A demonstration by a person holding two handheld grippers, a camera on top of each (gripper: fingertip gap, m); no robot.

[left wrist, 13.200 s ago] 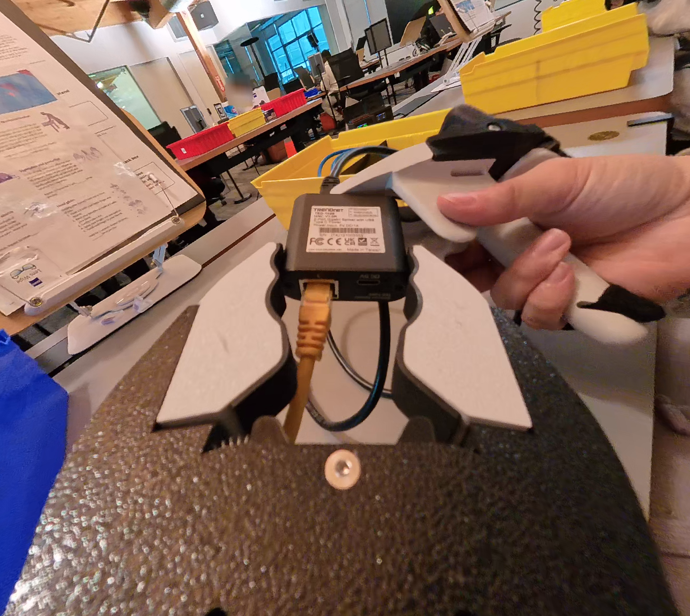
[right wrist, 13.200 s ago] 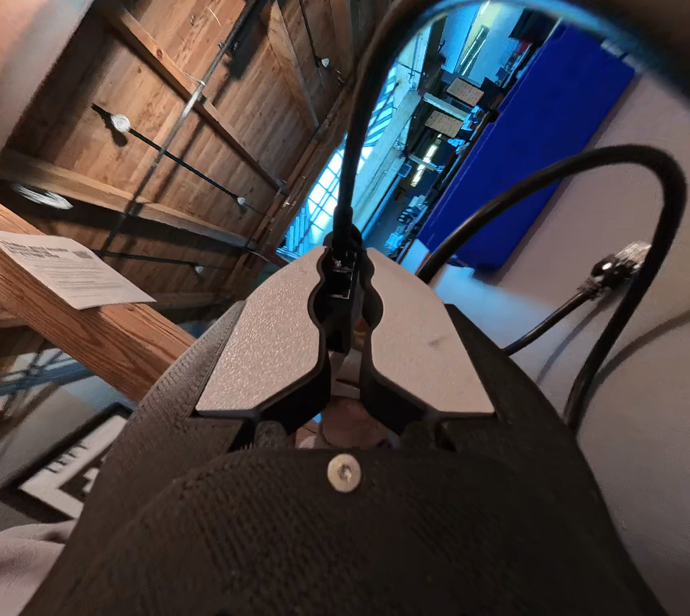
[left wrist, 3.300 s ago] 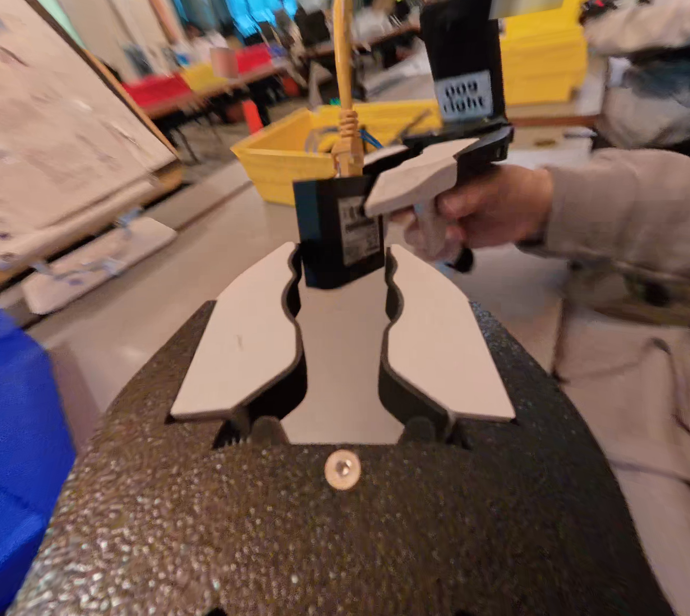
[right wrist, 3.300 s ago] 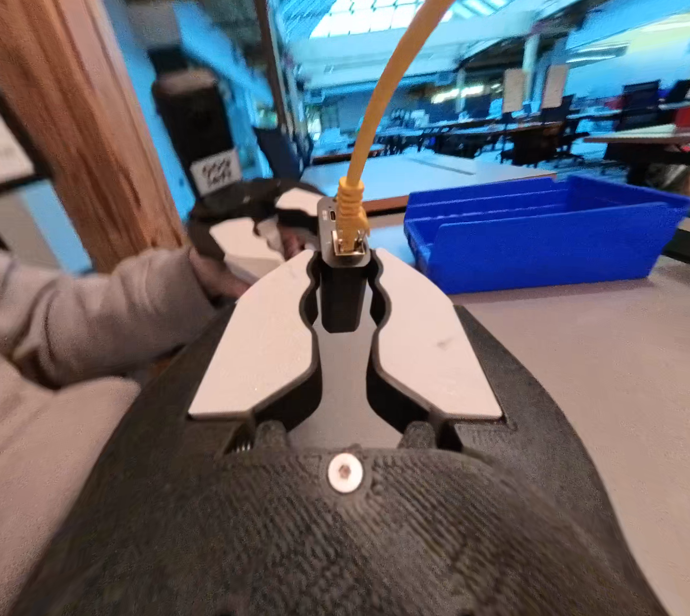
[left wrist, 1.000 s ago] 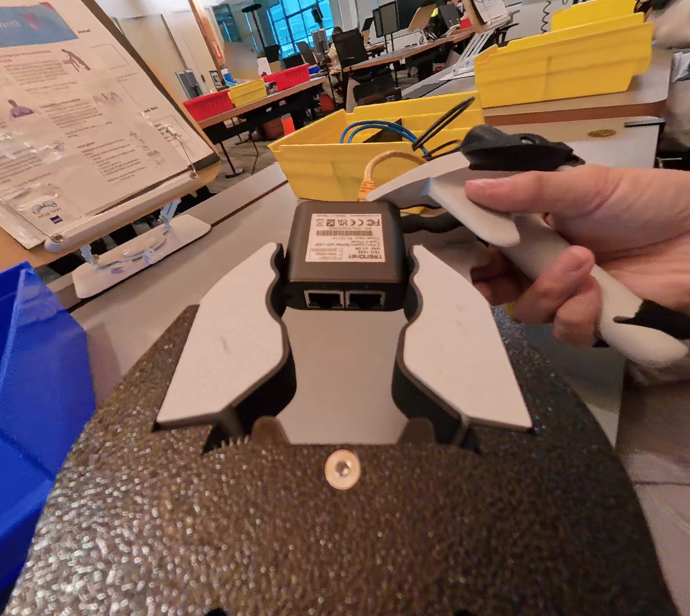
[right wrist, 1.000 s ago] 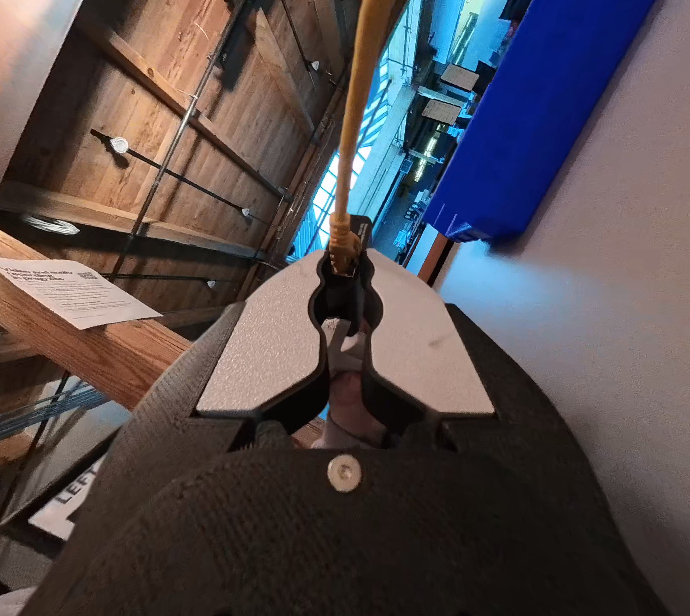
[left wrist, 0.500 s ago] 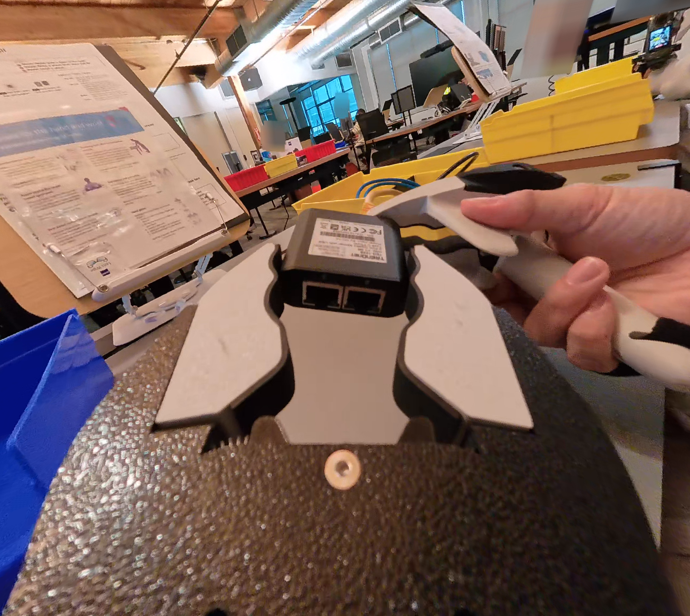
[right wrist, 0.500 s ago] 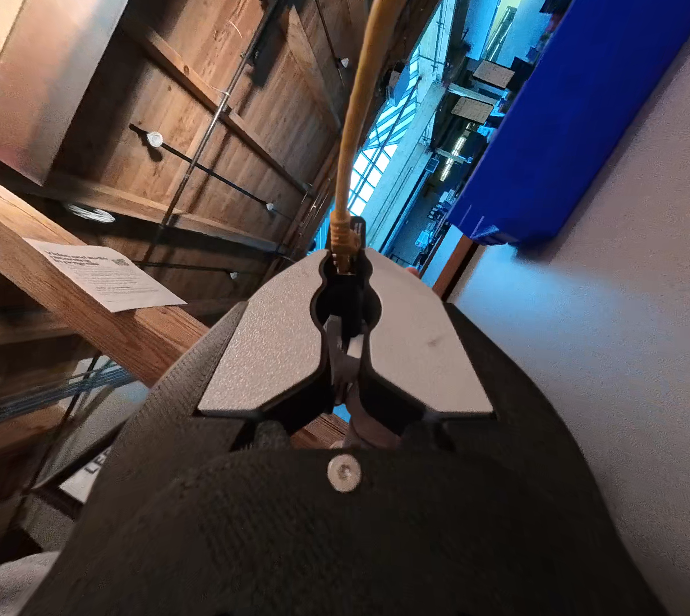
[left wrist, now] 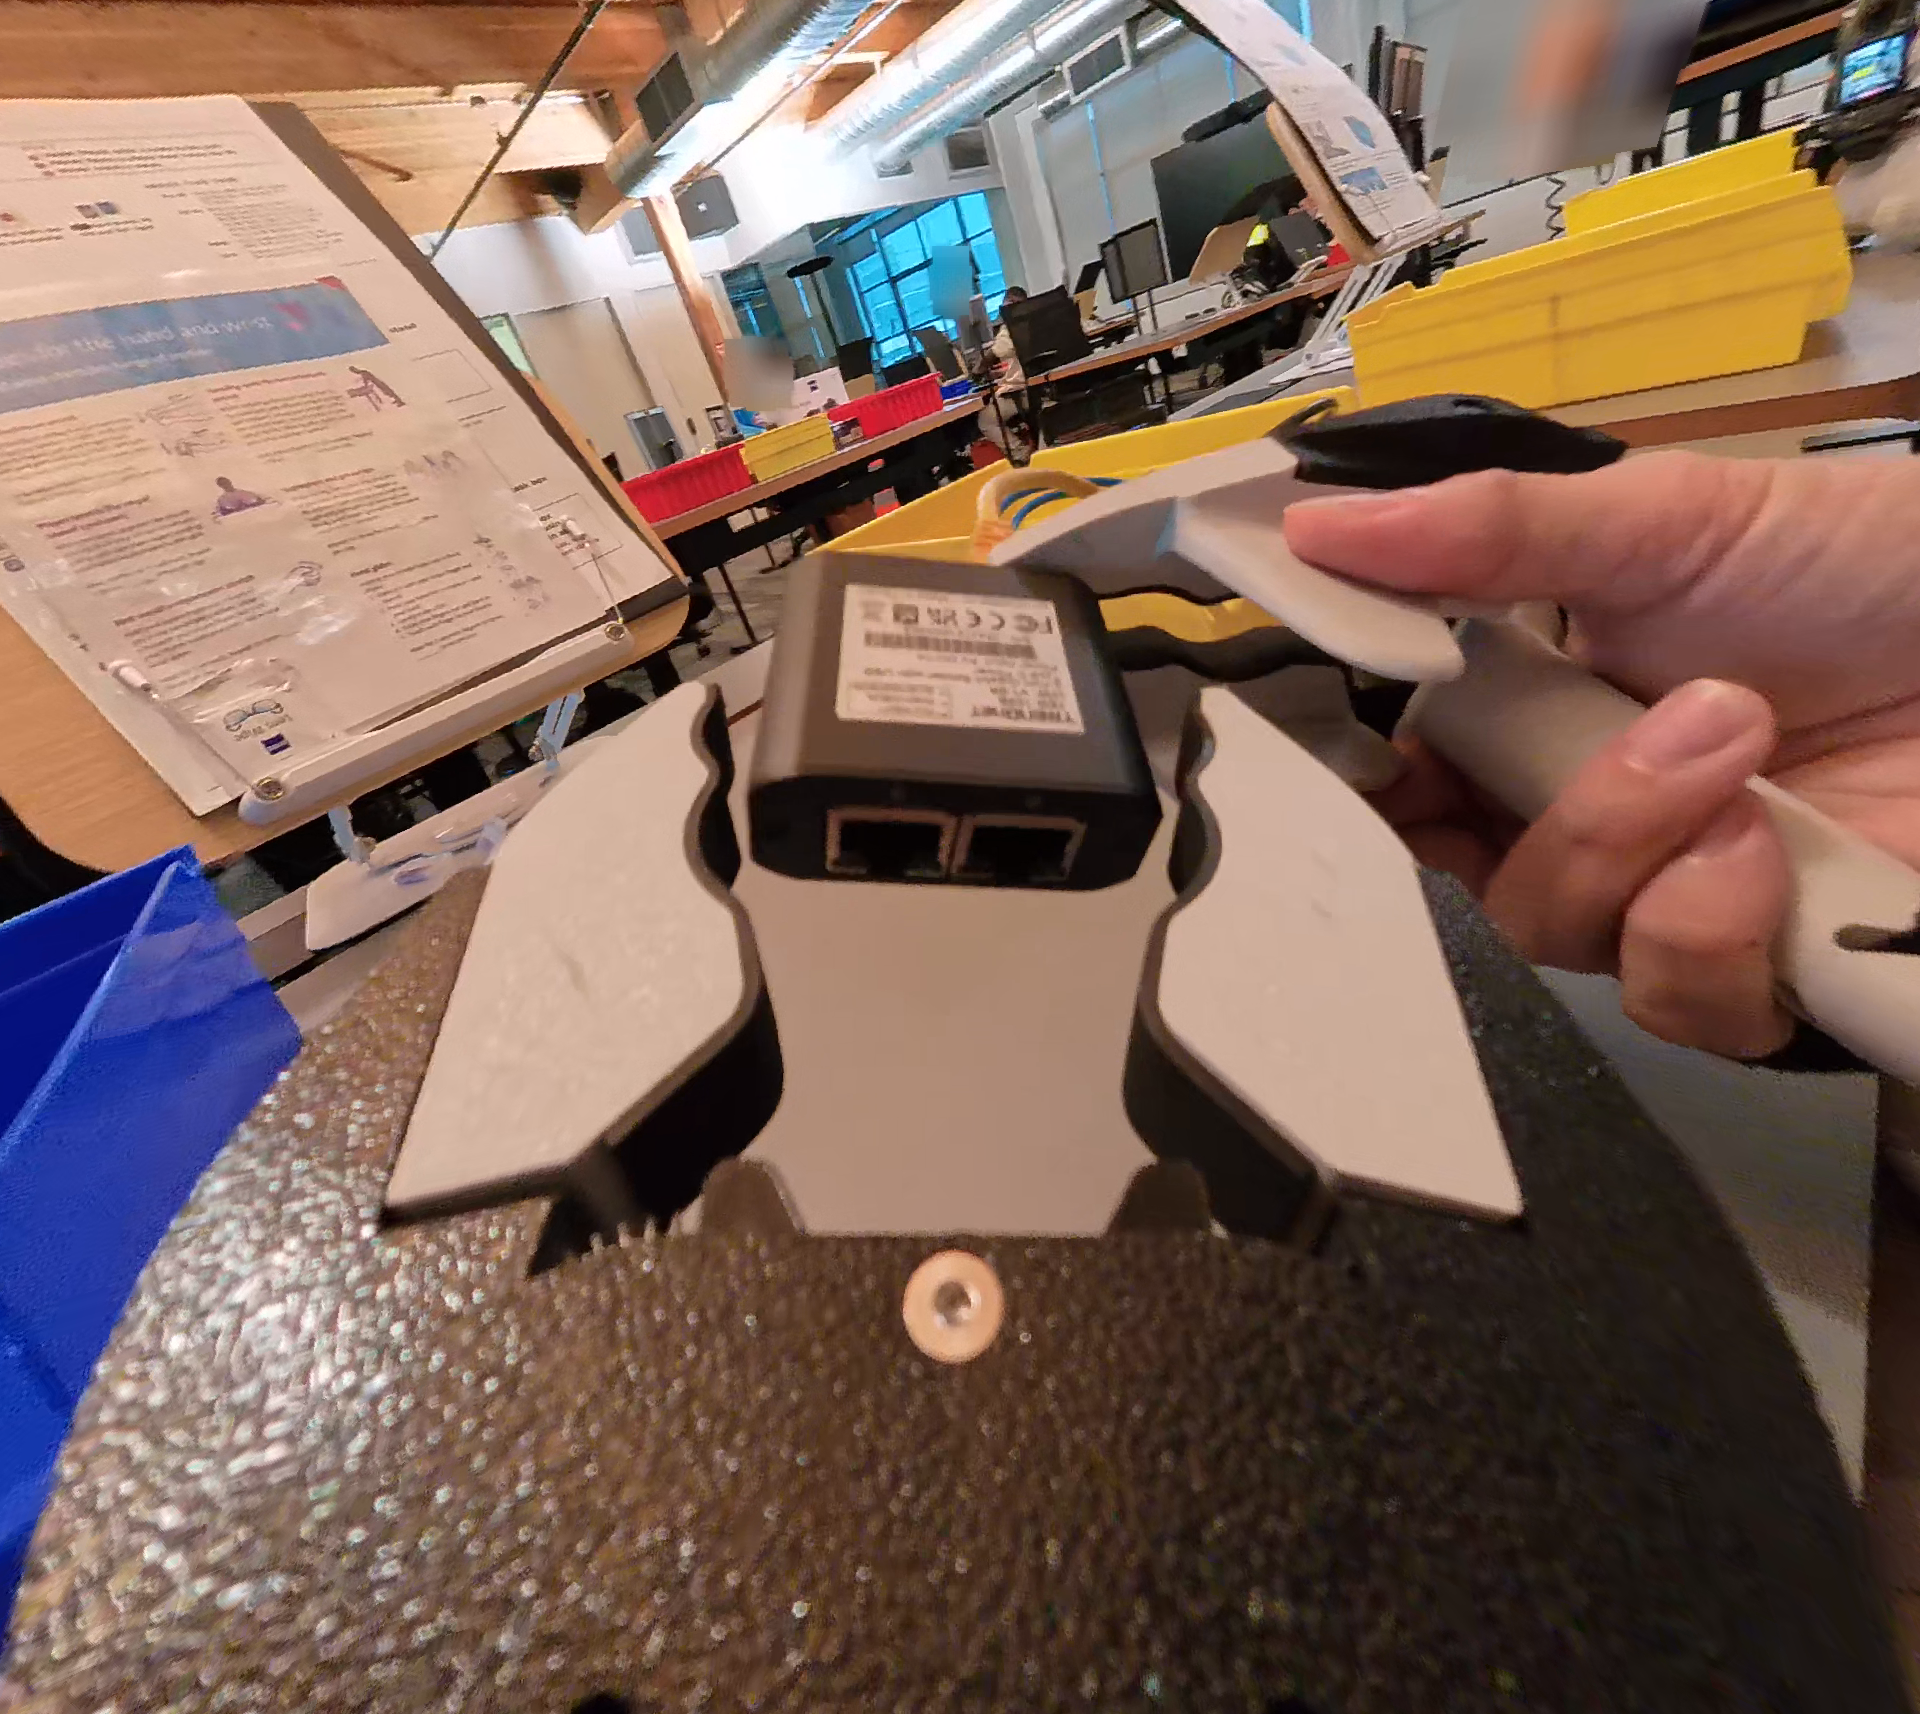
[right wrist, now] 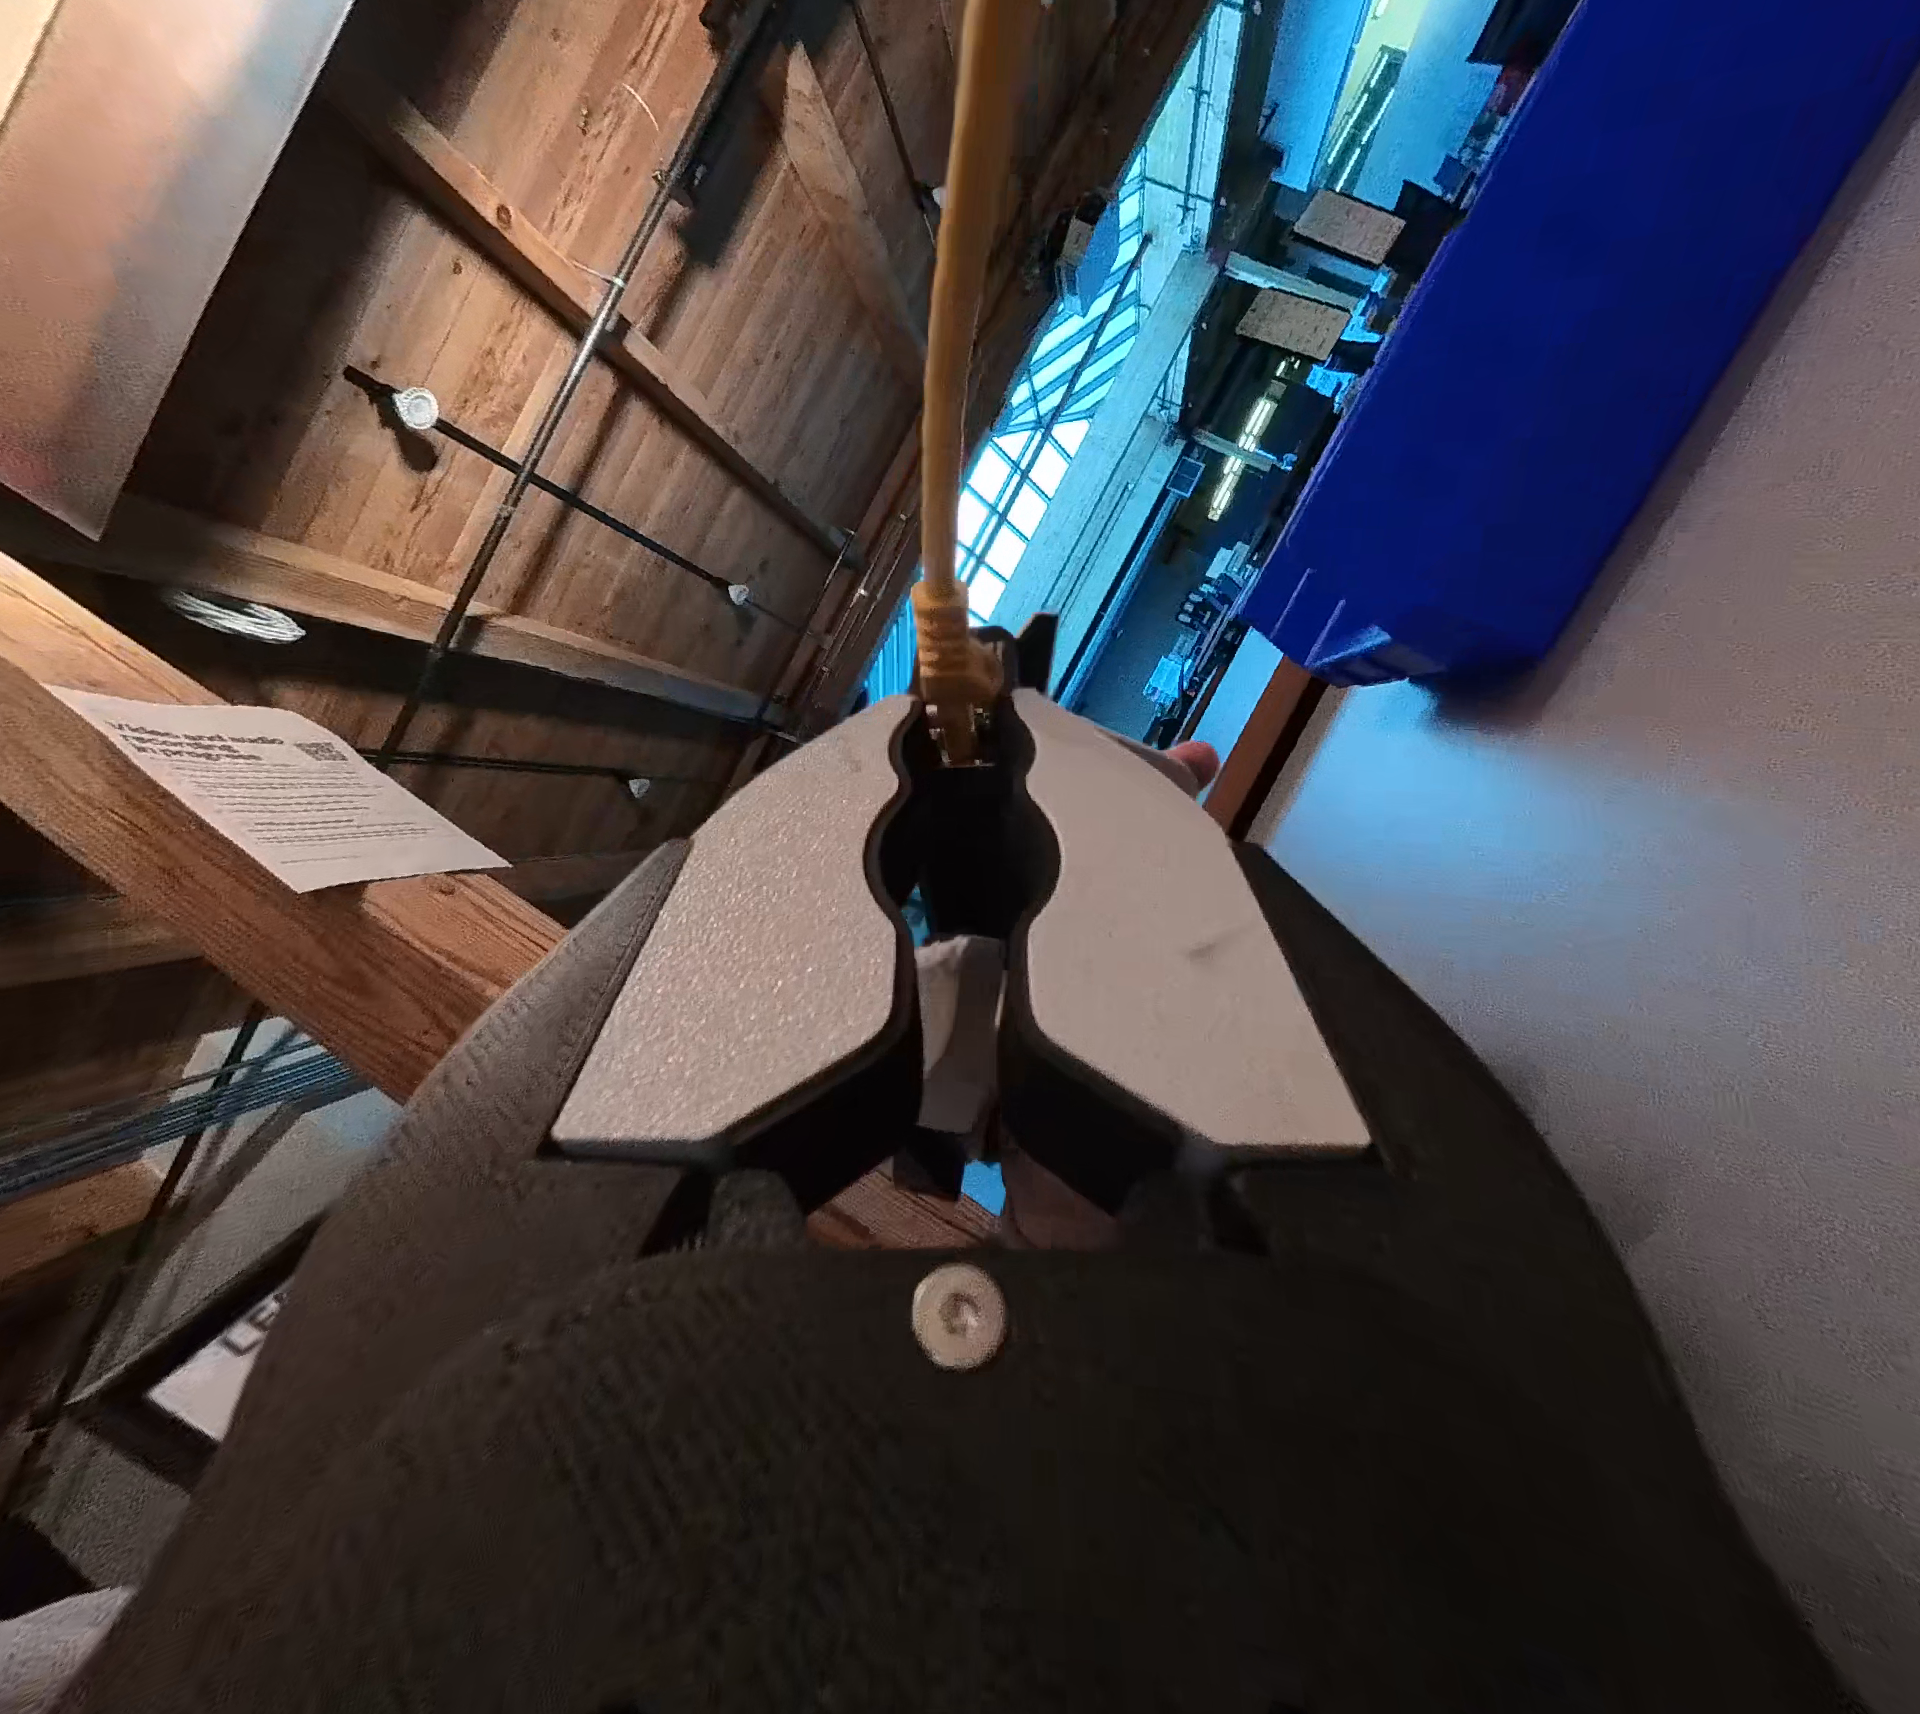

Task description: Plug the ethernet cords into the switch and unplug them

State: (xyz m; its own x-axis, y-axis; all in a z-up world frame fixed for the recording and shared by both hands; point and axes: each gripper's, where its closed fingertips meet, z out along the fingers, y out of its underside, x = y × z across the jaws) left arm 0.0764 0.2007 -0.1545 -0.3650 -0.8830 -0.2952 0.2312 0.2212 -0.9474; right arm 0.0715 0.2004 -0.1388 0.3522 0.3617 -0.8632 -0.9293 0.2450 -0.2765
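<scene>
Black switch [left wrist: 951,708], two empty ports, labelled top, left claw [left wrist: 951,791] gripping

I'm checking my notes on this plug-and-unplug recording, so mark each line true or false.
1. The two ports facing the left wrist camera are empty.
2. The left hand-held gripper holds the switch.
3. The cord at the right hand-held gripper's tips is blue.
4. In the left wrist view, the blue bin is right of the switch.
1. True. Both ports on the near face of the switch are empty.
2. True. The left hand-held gripper clamps the switch between its fingers.
3. False. The cord whose plug sits at the tips of the right hand-held gripper is yellow.
4. False. The blue bin is at the left edge.
</scene>
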